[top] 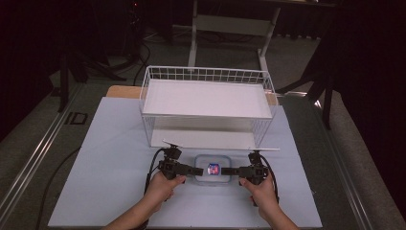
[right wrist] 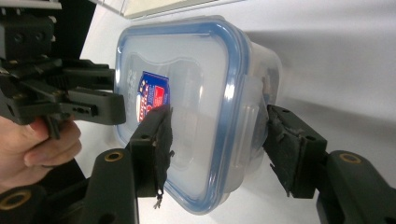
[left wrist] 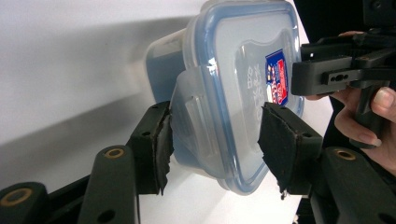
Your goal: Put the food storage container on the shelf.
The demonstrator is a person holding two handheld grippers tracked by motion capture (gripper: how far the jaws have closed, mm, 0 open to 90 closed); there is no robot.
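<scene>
One clear plastic food box with a blue-rimmed lid (top: 212, 169) sits on the white bench (top: 110, 158), near the white wire two-shelf rack (top: 207, 103); its contents are hidden and its label is too small to read. Two grippers flank it: the left gripper (left wrist: 215, 140) and right gripper (right wrist: 217, 144), jaws half-closed, clamp its side latches.

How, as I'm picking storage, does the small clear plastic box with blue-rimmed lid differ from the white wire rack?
The clear plastic box is small, solid-walled and lidded; the white wire rack is far bigger, mesh-sided, open-topped. The box bears a red-and-blue label; the rack is plain. Both stand on the table.
</scene>
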